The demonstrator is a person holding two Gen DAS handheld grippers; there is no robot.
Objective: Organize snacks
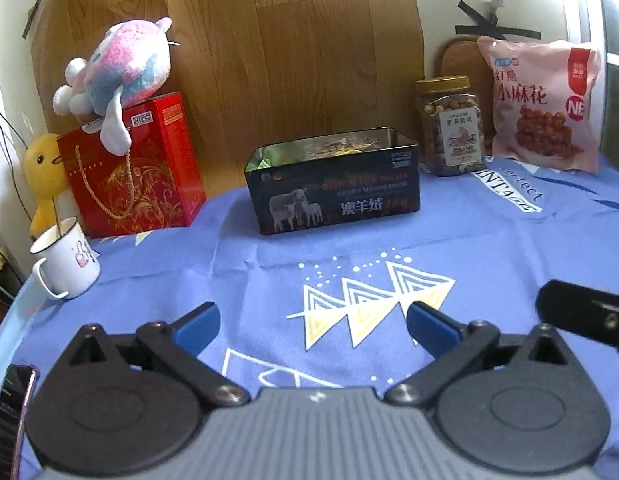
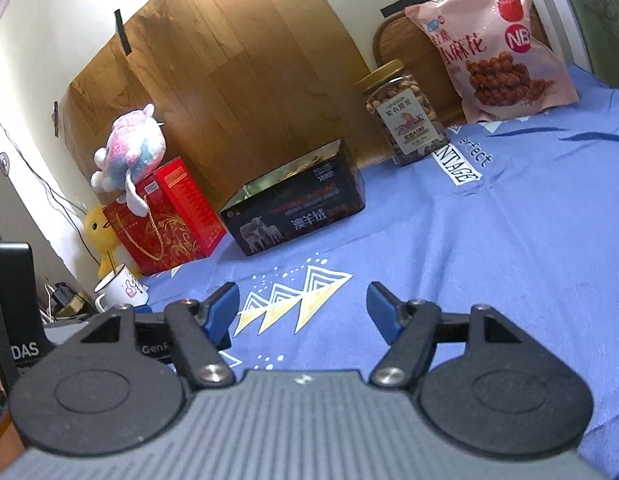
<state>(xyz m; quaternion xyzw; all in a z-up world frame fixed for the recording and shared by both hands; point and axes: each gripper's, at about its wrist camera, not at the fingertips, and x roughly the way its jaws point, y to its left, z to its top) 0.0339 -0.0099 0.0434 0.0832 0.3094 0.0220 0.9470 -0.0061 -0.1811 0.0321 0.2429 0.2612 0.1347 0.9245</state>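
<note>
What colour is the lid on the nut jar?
Gold lid, clearest in the right wrist view.

Before my left gripper point(image 1: 312, 326) and right gripper point(image 2: 302, 310), both with jaws apart and nothing between them, the blue cloth point(image 1: 449, 256) lies bare as far as the open tin point(image 1: 333, 188). Behind stand a red box point(image 1: 133, 168), a mug point(image 1: 65, 260), a nut jar point(image 1: 449, 128) and a pink bag point(image 1: 545, 108). Tin and jar stand apart.
</note>
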